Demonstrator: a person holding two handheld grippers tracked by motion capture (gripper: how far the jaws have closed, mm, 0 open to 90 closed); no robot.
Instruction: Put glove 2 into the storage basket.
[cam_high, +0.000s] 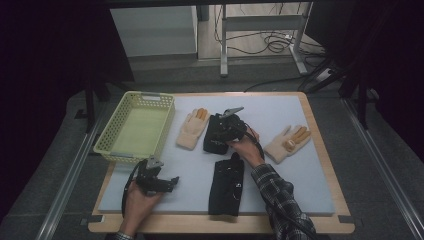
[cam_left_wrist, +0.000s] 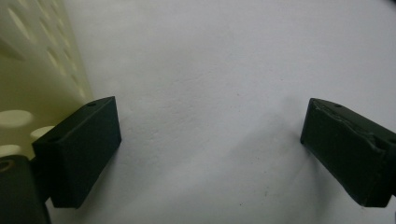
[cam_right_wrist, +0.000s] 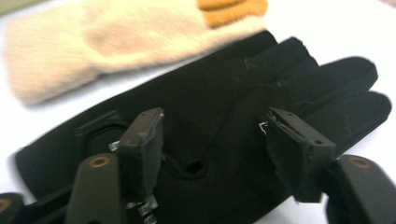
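A black glove (cam_high: 214, 141) lies mid-table on the white mat (cam_high: 280, 112), and my right gripper (cam_high: 219, 131) hovers right over it. In the right gripper view its jaws stand apart above the glove's back (cam_right_wrist: 201, 98), and I see nothing pinched between the pads; my right gripper (cam_right_wrist: 215, 135) is open. A cream glove with orange fingertips (cam_high: 192, 129) (cam_right_wrist: 93, 42) lies just beyond the black one. My left gripper (cam_high: 171, 181) (cam_left_wrist: 210, 135) rests low near the front left, open over bare mat.
A pale yellow-green perforated basket (cam_high: 136, 125) (cam_left_wrist: 28, 56) stands at the left, close beside my left gripper. A second black glove (cam_high: 226, 184) lies near the front edge. Another cream glove (cam_high: 287, 143) lies to the right.
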